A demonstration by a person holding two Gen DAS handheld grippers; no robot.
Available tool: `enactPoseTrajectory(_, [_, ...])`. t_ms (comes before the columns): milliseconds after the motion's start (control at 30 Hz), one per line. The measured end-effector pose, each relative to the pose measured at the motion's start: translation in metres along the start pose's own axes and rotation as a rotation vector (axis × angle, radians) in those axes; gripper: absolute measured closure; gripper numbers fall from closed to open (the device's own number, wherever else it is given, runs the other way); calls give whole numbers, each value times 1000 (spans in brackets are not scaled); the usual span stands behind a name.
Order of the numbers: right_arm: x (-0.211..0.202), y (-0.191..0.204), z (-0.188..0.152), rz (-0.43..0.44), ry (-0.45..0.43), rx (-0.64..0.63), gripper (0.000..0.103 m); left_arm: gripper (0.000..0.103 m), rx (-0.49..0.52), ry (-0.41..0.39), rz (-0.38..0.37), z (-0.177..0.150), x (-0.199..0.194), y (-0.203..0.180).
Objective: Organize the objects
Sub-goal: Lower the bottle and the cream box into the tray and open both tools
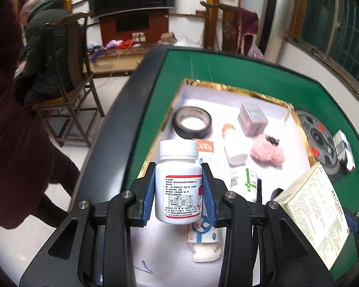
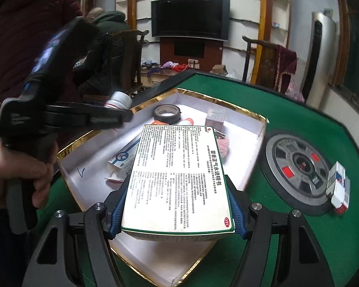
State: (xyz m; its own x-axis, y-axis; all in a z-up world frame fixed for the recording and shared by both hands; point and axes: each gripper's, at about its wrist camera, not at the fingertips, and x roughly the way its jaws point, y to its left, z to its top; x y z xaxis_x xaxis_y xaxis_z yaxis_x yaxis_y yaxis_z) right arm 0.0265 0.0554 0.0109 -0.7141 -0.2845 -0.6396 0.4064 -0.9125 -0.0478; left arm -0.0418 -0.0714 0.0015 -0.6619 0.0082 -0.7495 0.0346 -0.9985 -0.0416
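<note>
White capped bottle clamped in left tongs, text-covered green-edged box gripped by right tongs

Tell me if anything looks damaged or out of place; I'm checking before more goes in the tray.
One thing: the blue-and-white carton at the near end of the white tray looks torn open and crumpled. Two small boxes lie outside on the green felt.

left gripper: black frame, silver screws | fingers: blue ribbed pads | person: maroon quilted jacket
</note>
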Motion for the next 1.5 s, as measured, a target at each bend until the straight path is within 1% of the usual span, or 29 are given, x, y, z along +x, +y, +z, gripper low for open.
enactPoseTrajectory(100, [5, 4, -3, 15, 18, -6, 33, 68, 20, 14, 2, 0, 3, -5])
enactPoseTrajectory(233, [14, 10, -9, 25, 50, -11, 33, 68, 21, 29, 15, 1, 8, -4])
enactPoseTrajectory(300, [19, 12, -11, 11, 64, -20, 33, 68, 24, 42, 20, 0, 12, -4])
enactPoseTrajectory(567, [25, 8, -15, -53, 60, -37, 32, 68, 47, 73, 19, -3, 19, -8])
enactPoseTrajectory(733, [24, 6, -17, -66, 65, -58, 32, 68, 91, 85, 7, -6, 21, -19])
enactPoseTrajectory(833, [16, 4, -17, -44, 47, -48, 31, 67, 118, 100, 29, -8, 25, -24])
enactPoseTrajectory(900, [7, -2, -16, -22, 20, -30, 27, 67, 118, 94, 31, -8, 25, -24])
enactPoseTrajectory(967, [-2, -7, -16, -4, -8, -19, 27, 66, 112, 91, 15, -7, 23, -24])
enactPoseTrajectory(1000, [-8, -10, -15, 5, -30, -7, 27, 62, 111, 90, 14, -7, 23, -23])
enactPoseTrajectory(1033, [-12, -13, -15, 15, -46, 4, 27, 54, 113, 88, 14, -7, 22, -24])
enactPoseTrajectory(1100, [-18, -17, -13, 34, -53, 16, 27, 49, 107, 85, 6, -6, 22, -23])
enactPoseTrajectory(1167, [-22, -23, -14, 43, -64, 33, 27, 49, 102, 72, -16, -5, 18, -23])
enactPoseTrajectory(1267, [-30, -37, -14, 78, -89, 98, 27, 48, 70, 21, -67, 0, 5, -21])
enactPoseTrajectory(1300, [-34, -41, -14, 82, -100, 119, 27, 46, 62, 3, -80, 1, 1, -20])
enactPoseTrajectory(1367, [-42, -61, -14, 72, -128, 175, 27, 46, 48, -27, -100, 3, -5, -18])
enactPoseTrajectory(1500, [-53, -102, -18, -29, -153, 261, 27, 46, 10, -64, -138, 7, -13, -16])
